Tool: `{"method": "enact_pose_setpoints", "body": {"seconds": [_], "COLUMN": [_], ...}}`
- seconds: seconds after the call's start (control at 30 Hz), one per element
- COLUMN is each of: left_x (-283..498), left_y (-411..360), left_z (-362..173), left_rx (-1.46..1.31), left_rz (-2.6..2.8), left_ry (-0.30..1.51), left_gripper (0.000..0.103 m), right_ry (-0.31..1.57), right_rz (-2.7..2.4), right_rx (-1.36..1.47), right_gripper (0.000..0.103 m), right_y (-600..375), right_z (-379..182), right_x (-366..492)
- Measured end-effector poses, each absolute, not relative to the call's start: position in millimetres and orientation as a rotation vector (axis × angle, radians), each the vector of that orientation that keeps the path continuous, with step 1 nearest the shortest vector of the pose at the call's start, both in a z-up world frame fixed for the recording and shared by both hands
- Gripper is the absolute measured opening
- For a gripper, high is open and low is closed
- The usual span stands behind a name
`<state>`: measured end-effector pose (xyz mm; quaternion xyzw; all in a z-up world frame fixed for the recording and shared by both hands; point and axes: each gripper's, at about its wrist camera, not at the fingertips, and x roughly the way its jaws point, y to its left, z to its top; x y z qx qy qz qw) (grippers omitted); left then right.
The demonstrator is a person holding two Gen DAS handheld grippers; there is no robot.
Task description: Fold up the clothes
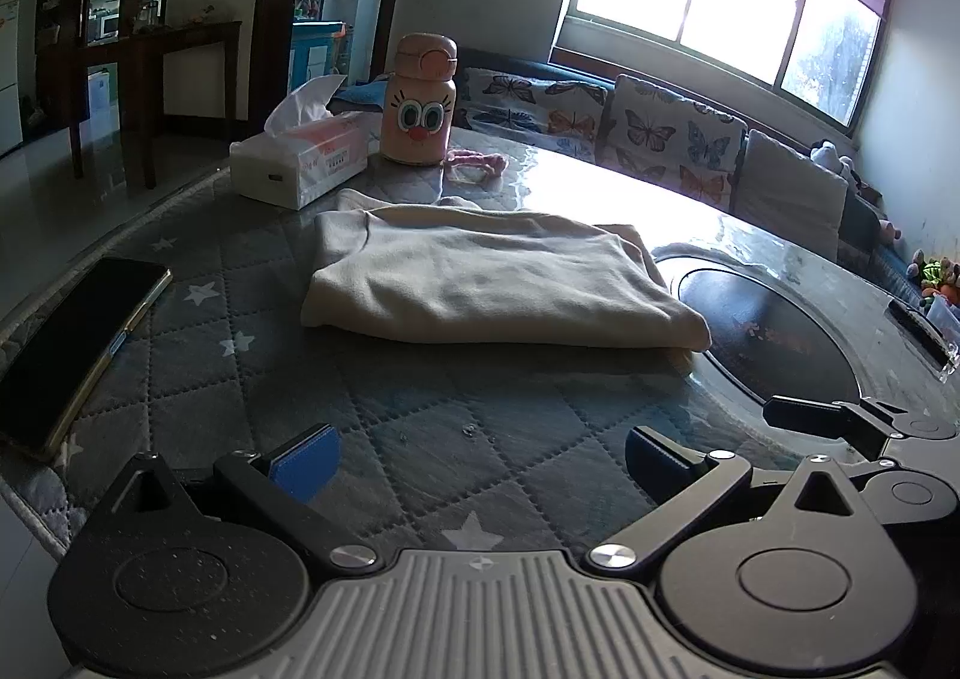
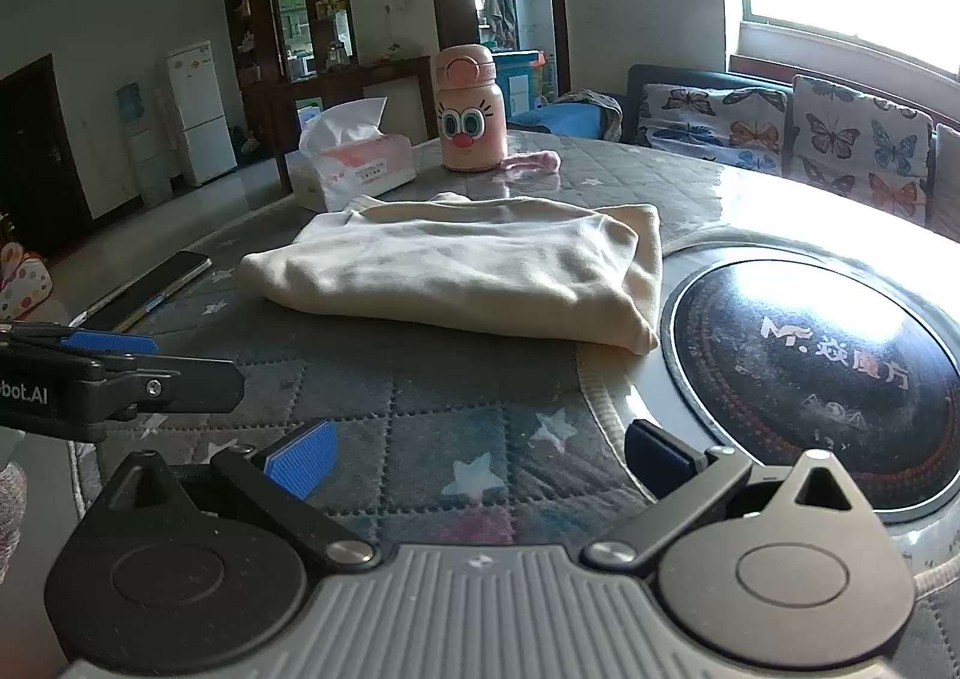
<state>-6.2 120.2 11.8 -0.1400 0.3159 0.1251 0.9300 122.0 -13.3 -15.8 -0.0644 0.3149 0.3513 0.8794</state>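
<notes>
A cream garment (image 1: 480,283) lies folded in a flat rectangle on the quilted star-pattern table cover (image 1: 420,427); it also shows in the right wrist view (image 2: 456,271). My left gripper (image 1: 480,463) is open and empty, low over the cover, a short way in front of the garment. My right gripper (image 2: 480,457) is open and empty, also in front of the garment, to the right of the left one. The left gripper's side shows at the left edge of the right wrist view (image 2: 120,373).
A tissue box (image 1: 300,156), a pink cartoon-face bottle (image 1: 420,102) and a pink cloth strip (image 1: 480,159) stand behind the garment. A phone (image 1: 78,349) lies at the left. A round black hotplate (image 2: 816,379) is set in the table at the right. A butterfly sofa (image 1: 660,132) lies beyond.
</notes>
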Motion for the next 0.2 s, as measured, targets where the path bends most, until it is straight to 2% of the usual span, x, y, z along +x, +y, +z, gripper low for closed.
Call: {"method": "enact_pose_setpoints", "body": {"seconds": [0.2], "left_x": [-8.5], "left_y": [118.2], "left_z": [13.1], "left_rx": [-0.286], "left_rz": [0.257], "left_ry": [0.644], "left_gripper": [0.103], "right_ry": [0.653], "right_rz": [0.727], "right_rx": [-0.133], "right_gripper": [0.103], "right_y": [-14.9], "right_z": [-14.4], "right_x": [119.8]}}
